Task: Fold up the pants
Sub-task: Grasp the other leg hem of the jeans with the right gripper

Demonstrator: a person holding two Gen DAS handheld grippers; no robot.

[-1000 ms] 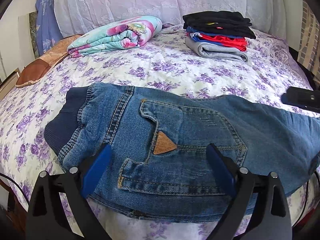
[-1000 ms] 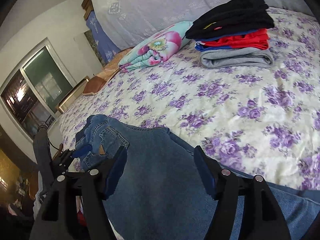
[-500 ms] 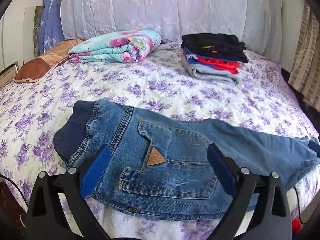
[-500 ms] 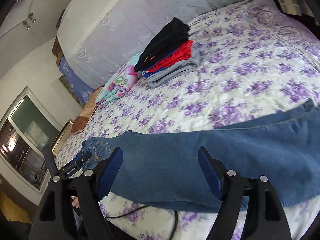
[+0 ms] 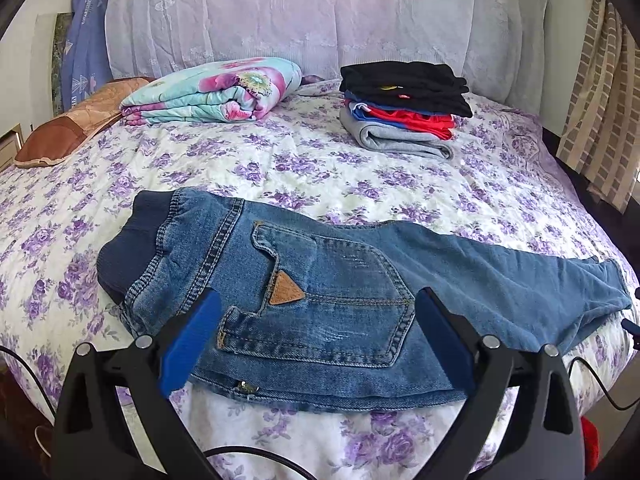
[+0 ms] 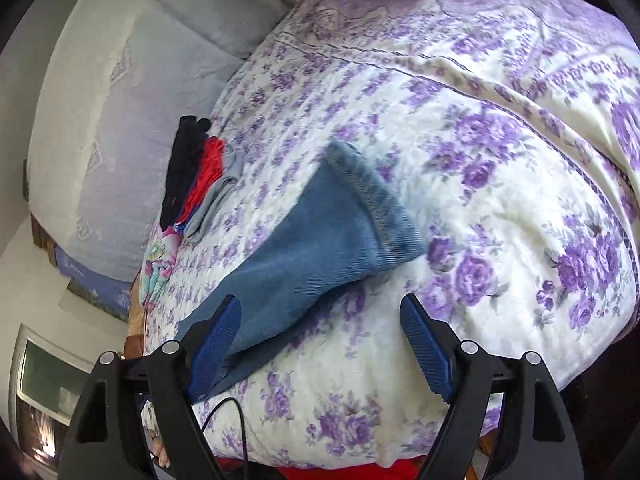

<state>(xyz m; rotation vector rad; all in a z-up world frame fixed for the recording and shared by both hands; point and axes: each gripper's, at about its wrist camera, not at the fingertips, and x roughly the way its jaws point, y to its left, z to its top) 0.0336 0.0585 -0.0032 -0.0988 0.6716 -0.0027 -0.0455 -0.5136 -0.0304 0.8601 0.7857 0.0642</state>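
Now the jeans [image 5: 328, 300] lie flat across the bed [image 5: 280, 168]; both claws, left [image 5: 316, 336] and right [image 6: 320, 336], gape empty. Grabbing only the hem's top layer could skew the fold.

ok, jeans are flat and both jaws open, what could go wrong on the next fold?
1. The right gripper sits beside the leg hem, not over it; closing may catch only the bedspread.
2. The jeans lie near the bed's front edge, so a tug could slide them off.
3. A cable trails near the leg end and could snag.
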